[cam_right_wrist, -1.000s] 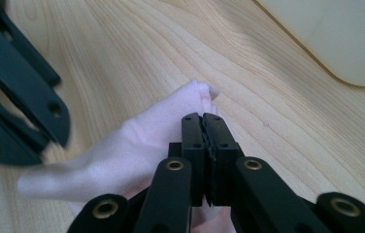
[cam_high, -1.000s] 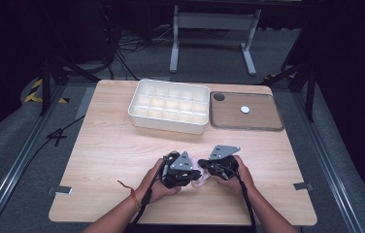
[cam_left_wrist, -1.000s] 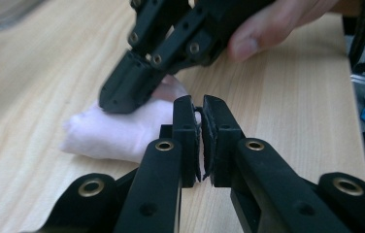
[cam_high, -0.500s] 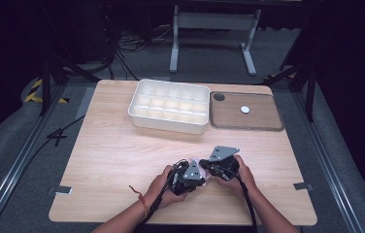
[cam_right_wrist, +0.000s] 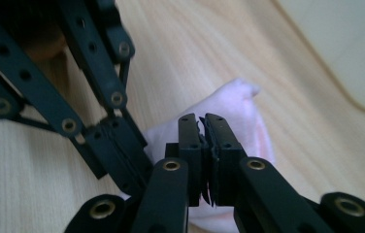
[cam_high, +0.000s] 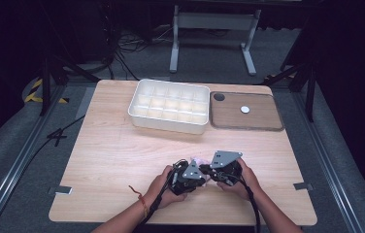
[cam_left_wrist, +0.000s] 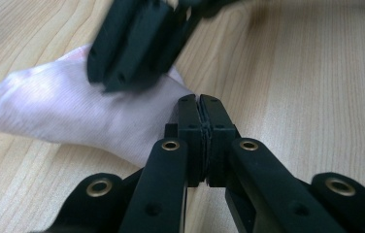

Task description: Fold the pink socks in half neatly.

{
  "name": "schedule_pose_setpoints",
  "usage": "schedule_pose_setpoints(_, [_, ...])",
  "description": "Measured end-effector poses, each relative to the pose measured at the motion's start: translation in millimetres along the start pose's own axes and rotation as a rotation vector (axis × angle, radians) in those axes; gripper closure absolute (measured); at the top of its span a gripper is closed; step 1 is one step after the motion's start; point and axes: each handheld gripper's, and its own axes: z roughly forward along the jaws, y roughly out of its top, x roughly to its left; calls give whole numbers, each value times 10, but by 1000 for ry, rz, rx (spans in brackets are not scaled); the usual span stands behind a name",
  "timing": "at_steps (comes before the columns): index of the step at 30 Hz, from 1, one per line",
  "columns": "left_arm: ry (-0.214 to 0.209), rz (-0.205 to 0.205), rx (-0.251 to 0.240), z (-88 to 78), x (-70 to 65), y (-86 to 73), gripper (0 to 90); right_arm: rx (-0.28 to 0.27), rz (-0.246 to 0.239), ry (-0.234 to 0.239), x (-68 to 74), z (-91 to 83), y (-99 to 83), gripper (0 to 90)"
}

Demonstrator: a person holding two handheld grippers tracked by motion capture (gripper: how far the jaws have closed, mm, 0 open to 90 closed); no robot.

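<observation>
A light wooden desk (cam_high: 112, 150) with rounded corners stands on a grey floor (cam_high: 15, 145). At its far edge, near the middle, sits a white tray (cam_high: 169, 105) divided into small compartments. Just to the right of it, almost touching, lies a flat brown board (cam_high: 263, 116) with a pale rim; a small white disc (cam_high: 245, 109) rests on it, and a dark round spot (cam_high: 219, 97) shows at its far left corner. Near the person's side, about the middle of the desk, a small white and pale pink cloth (cam_left_wrist: 74, 116) lies flat on the wood. The left and near right parts of the desk are bare wood.
</observation>
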Motion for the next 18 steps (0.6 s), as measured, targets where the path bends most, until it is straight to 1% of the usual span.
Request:
schedule_pose_setpoints(1, [1, -1, -1, 1, -3, 1, 883, 14, 15, -6, -20, 38, -27, 868])
schedule_pose_setpoints(2, [3, -8, -3, 5, -13, 0, 883, 17, 19, -13, -40, 44, -38, 869])
schedule_pose_setpoints(4, [4, -7, -4, 6, -15, -2, 882, 29, 21, -36, -66, 48, -53, 875])
schedule_pose_setpoints(5, [4, -8, -4, 6, -16, -4, 882, 29, 21, -36, -66, 48, -53, 875])
schedule_pose_setpoints(6, [3, -1, -1, 3, -11, -4, 882, 36, 33, -44, -79, 53, -72, 877])
schedule_pose_setpoints(8, [4, -7, -3, 5, -21, -7, 881, 32, 50, -41, -97, 63, -94, 877])
schedule_pose_setpoints(10, [5, -6, -4, 7, -30, -8, 876, 34, 46, -59, -103, 76, -88, 878])
schedule_pose_setpoints(12, [1, -7, -3, 6, -28, -9, 876, 34, 47, -60, -106, 81, -87, 879])
schedule_pose_setpoints(13, [1, -7, -1, 6, -27, -10, 877, 36, 42, -68, -116, 84, -87, 883])
schedule_pose_setpoints(14, [0, 1, 7, 2, -30, -9, 877, 36, 48, -66, -117, 85, -90, 886])
schedule_pose_setpoints(16, [-4, -1, 5, 6, -39, -12, 877, 36, 48, -66, -122, 84, -93, 887])
schedule_pose_setpoints(17, [-7, 9, 15, 7, -46, -13, 877, 37, 53, -66, -125, 83, -96, 889])
schedule_pose_setpoints(18, [-14, 20, 36, 21, -58, -16, 876, 34, 57, -65, -129, 84, -101, 889])
